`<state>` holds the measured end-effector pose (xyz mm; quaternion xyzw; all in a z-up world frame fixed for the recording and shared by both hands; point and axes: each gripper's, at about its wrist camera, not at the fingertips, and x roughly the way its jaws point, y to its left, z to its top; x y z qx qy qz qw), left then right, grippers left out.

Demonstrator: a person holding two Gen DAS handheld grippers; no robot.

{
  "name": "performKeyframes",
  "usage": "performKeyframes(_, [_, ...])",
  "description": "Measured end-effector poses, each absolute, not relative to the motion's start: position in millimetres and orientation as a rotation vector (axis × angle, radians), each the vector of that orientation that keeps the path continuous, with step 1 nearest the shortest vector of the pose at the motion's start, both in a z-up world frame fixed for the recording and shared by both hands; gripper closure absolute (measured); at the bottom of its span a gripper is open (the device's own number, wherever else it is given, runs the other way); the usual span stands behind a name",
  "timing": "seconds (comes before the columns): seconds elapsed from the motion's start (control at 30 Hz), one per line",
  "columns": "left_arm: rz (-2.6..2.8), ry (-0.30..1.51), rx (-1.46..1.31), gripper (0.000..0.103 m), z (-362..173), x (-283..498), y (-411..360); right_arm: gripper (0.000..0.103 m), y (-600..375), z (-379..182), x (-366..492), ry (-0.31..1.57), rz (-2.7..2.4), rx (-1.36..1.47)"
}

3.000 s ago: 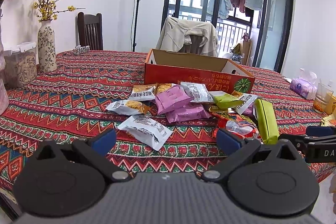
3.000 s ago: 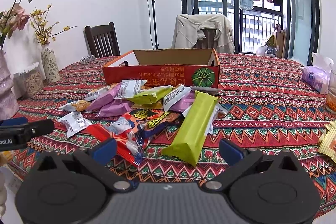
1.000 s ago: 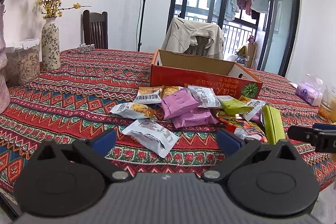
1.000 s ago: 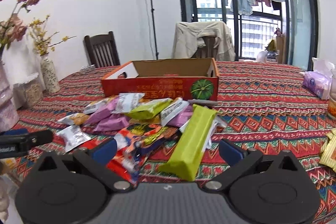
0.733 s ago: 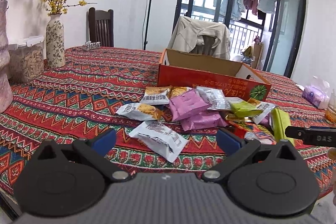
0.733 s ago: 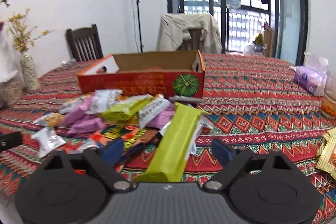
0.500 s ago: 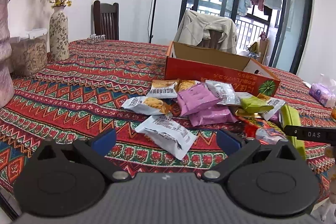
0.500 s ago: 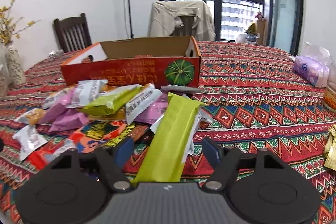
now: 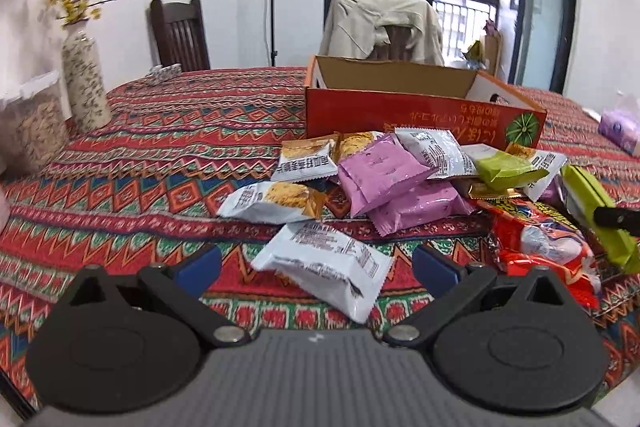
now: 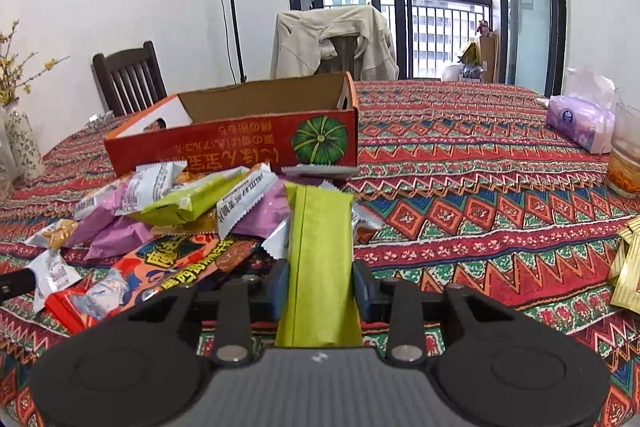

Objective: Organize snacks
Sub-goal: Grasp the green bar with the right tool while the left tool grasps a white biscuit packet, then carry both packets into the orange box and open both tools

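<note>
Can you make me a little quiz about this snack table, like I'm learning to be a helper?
1. True or false: the red cardboard box behind the snack pile already has snacks showing inside it.
2. Which snack lies between the closing fingers of the right gripper? A) a purple packet B) the long green packet C) a white packet
3. Fill in: the left gripper has its fingers wide apart, and just ahead of it lies a ______ packet.

Key: 1. False, no snacks show in it; only its bare cardboard walls are seen, the floor is hidden. 2. B. 3. White.
</note>
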<state>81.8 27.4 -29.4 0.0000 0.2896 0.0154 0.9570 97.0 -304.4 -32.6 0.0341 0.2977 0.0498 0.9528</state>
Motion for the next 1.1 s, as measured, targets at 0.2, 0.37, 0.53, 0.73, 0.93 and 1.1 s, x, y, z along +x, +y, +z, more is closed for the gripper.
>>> performKeyframes(0.2, [0.026,0.661,0.052,0.0,-40.0,111.4,25.8,0.071,-304.9,-24.4,90.4,0.561,0.128,0.062])
performKeyframes(0.37, [0.002,0.704,0.076,0.0,-53.2,124.3,25.7,0.071,-301.6,-24.6,90.0,0.557,0.141,0.053])
performKeyframes(0.53, [-0.029,0.699,0.037,0.021,-55.2,118.4,29.3,0.071,-303.3,-28.6,90.8,0.568,0.143,0.062])
performKeyframes(0.73, [-0.061,0.673,0.04,0.049,-52.5,102.3,23.4,0.071,-301.9,-35.9,93.6,0.59,0.151,0.063])
performKeyframes(0.93, [-0.051,0.663,0.017,0.052,-50.7,95.0,22.9,0.064,-297.3,-39.6,103.6,0.613,0.156,0.041])
performKeyframes(1.1, [-0.051,0.638,0.011,0.052,-43.3,89.1,22.9,0.067,-299.4,-43.0,110.5,0.624,0.167,0.057])
